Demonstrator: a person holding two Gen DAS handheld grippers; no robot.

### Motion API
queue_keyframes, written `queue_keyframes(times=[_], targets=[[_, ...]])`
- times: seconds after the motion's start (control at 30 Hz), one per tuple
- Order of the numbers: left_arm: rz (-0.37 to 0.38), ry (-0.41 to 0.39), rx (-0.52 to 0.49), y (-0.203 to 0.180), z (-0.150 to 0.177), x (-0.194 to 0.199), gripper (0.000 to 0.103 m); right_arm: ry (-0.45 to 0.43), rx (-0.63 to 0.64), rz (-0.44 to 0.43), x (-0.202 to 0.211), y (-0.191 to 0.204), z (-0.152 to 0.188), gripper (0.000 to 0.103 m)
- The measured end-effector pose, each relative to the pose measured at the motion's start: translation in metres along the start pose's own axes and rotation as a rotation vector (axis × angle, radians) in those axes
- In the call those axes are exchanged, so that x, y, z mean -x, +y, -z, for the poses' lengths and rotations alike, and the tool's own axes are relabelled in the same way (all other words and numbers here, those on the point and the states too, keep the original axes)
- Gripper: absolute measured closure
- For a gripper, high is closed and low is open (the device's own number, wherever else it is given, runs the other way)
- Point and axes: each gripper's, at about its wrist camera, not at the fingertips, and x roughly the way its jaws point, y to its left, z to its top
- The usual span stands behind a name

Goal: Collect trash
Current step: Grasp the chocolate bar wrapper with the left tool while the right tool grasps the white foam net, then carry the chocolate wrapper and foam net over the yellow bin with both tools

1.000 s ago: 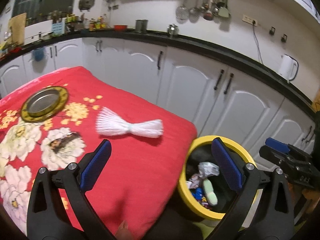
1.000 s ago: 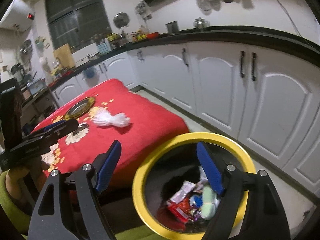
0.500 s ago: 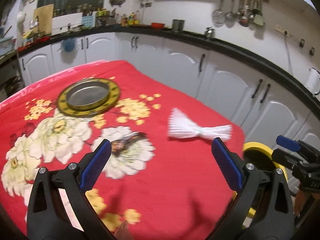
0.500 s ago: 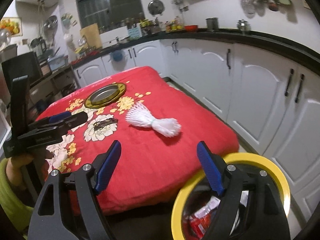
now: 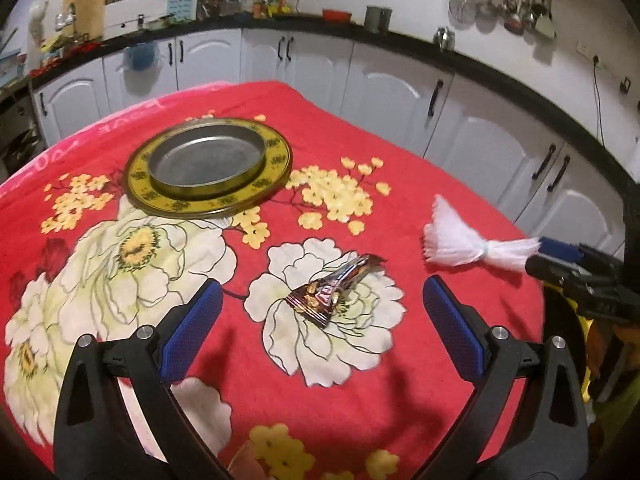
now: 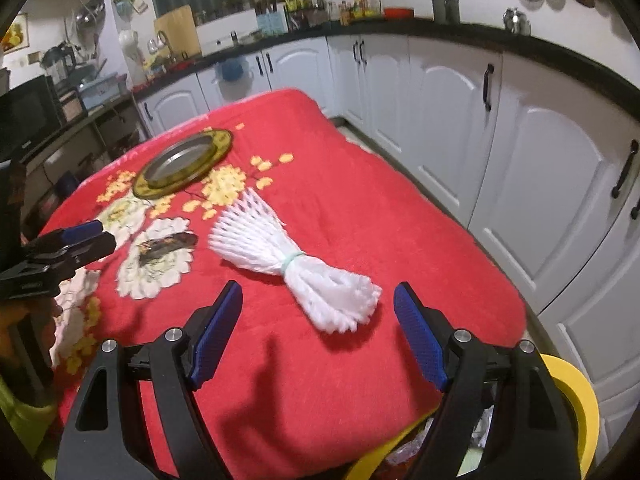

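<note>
Both grippers hang over the table with jaws wide and empty. Your left gripper (image 5: 322, 312) lines up on the wrapper (image 5: 334, 290), which lies flat on a white flower of the red cloth (image 5: 400, 152); likely your next pick. Your right gripper (image 6: 318, 320) frames the white net (image 6: 296, 264), banded at its waist, fanned end toward the tray (image 6: 182, 164). The yellow bin (image 6: 572, 400) sits just off the table's near corner, handy for a drop. Tray empty, well apart from both scraps. White cabinets and a dark counter (image 6: 440, 28) ring the room.
</note>
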Motion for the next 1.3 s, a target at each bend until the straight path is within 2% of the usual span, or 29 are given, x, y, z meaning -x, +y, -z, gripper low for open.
queue_keyframes(times=[0.1,0.2,0.33,0.5,0.57,0.83,1.03,1.3], targets=[[0.007,0.026,-0.007,0.003,0.000,-0.013,0.011,0.022,0.006,-0.002,-0.014,-0.001,-0.002,0.028],[0.009,0.037,-0.029,0.000,-0.001,-0.023,0.017,0.033,0.015,0.001,-0.023,-0.001,-0.005,0.031],[0.022,0.061,-0.067,-0.008,-0.002,-0.036,0.025,0.067,0.019,-0.007,-0.035,0.000,-0.004,0.056],[0.032,0.096,-0.092,-0.014,0.002,-0.047,0.048,0.065,0.033,-0.010,-0.035,0.006,0.004,0.073],[0.027,0.108,-0.098,-0.014,0.004,-0.049,0.067,0.058,0.031,-0.006,-0.032,0.008,0.008,0.078],[0.016,0.127,-0.141,-0.024,0.010,-0.046,0.081,0.026,-0.019,-0.017,-0.009,0.011,0.024,0.080],[0.045,0.126,-0.137,-0.039,0.015,-0.039,0.082,-0.013,-0.044,-0.001,0.019,0.004,0.040,0.081],[0.123,0.090,-0.179,-0.087,0.019,-0.020,0.082,-0.070,-0.128,0.023,0.062,-0.022,0.058,0.081]])
